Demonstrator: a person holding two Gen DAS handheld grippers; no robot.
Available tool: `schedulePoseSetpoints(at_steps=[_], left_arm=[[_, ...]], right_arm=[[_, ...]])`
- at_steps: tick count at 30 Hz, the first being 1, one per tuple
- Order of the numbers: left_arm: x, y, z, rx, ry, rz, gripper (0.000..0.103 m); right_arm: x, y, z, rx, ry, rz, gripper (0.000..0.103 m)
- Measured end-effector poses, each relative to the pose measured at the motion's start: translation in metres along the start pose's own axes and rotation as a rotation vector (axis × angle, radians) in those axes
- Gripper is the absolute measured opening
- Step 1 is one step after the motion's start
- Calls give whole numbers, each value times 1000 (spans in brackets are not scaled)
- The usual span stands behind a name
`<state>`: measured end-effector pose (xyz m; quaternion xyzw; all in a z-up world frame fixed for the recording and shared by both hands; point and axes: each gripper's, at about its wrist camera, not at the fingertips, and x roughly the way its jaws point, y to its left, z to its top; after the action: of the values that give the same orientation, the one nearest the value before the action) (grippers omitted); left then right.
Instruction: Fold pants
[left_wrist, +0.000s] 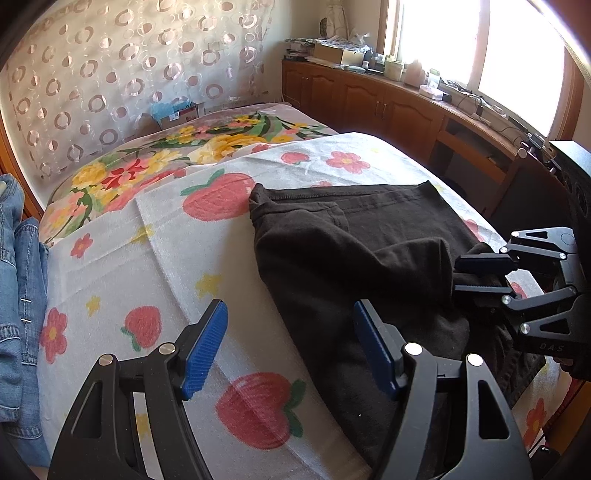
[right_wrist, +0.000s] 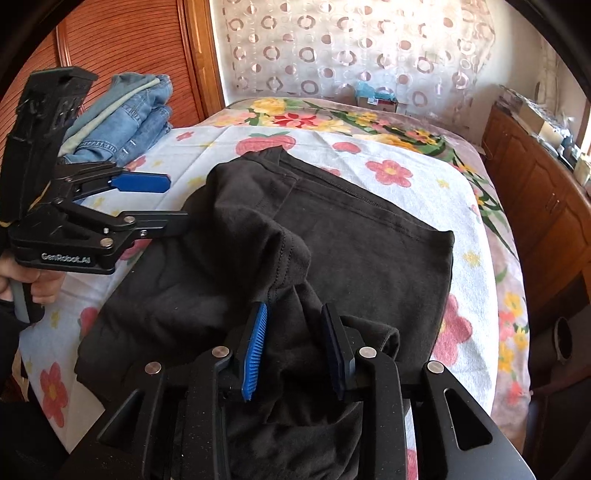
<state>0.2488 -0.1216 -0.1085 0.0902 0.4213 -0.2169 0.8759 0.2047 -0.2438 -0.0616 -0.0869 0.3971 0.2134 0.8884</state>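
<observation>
Black pants (left_wrist: 351, 240) lie partly folded on a strawberry-print sheet (left_wrist: 177, 266) on the bed, with a raised fold of cloth on the near right. In the right wrist view the pants (right_wrist: 362, 229) fill the middle. My right gripper (right_wrist: 295, 332) straddles that bunched fold; cloth sits between the blue pads (right_wrist: 255, 347), but the ribbed face of one pad shows bare, so the jaws stand loose around it. The left wrist view shows the right gripper (left_wrist: 457, 276) at the pants' right edge. My left gripper (left_wrist: 290, 332) is open and holds nothing, above the pants' left edge, and the left gripper (right_wrist: 177, 202) appears at the left of the right wrist view.
A stack of folded blue jeans (right_wrist: 136, 107) lies at the bed's left side, and the jeans (left_wrist: 18, 295) show beside my left gripper. A floral blanket (left_wrist: 166, 155) covers the far bed. Wooden cabinets (left_wrist: 388, 103) with clutter run along the right. A hand (right_wrist: 40, 284) holds the left gripper's handle.
</observation>
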Motion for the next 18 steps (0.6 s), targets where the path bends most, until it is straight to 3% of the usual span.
schedulePoseSetpoints(at_steps=[1,3,5,13,16,18], left_arm=[[0,0,0,-1,0,0,72],[0,1,-1,-1,1,-1,72],[0,2,-1,1,2,-3,72],[5,1,-1,4,12,-2,72],[6,1,-1,3,14,-6,72],[6,1,-1,3,15,-6,72]], right_arm=[[1,-1,1,4,1,3,31],[-1,-4,3,8,-8,6,10],[-12,-9,9,14,-55,-17,7],[-33,-52,48,48,-175,-173,6],[-9,-71,58,82,-114,-249,7],[7,-76,59,93,-60,-272,21]])
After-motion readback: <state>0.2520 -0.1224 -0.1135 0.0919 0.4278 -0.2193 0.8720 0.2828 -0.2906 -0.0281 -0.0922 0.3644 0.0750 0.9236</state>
